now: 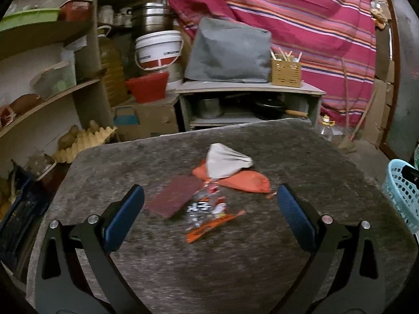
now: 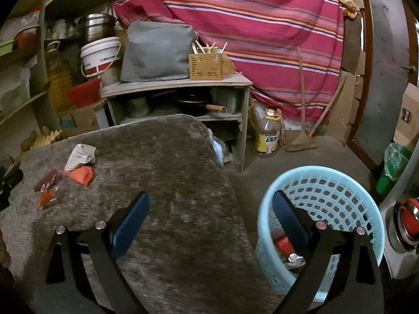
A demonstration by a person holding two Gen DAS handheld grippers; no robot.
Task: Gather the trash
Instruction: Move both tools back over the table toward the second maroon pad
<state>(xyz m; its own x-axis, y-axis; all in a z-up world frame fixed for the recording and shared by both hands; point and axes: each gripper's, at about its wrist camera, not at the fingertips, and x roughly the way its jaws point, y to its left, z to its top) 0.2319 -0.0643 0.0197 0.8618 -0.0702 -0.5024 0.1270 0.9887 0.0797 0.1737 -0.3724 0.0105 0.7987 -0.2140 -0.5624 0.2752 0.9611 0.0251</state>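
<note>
A small heap of trash lies on the grey stone table [image 1: 301, 157]: a crumpled white paper [image 1: 226, 163], an orange wrapper [image 1: 248, 181], a dark red flat packet [image 1: 174, 196] and a shiny printed snack wrapper [image 1: 207, 213]. My left gripper [image 1: 209, 209] hovers open just short of the heap, with the snack wrapper between its fingers but untouched. My right gripper [image 2: 210, 214] is open and holds nothing, straddling the table's right edge and the rim of the light blue basket [image 2: 348, 178]. Red and foil trash [image 2: 285, 248] lies inside the basket. The same heap [image 2: 76, 167] shows far left in the right wrist view.
Behind the table stands a low grey shelf unit [image 2: 178, 86] with a grey bag and a wicker box. Shelves [image 1: 47, 96] with pots, buckets and egg trays fill the left. An oil bottle [image 2: 268, 133], a broom and a green bin [image 2: 392, 167] stand on the floor.
</note>
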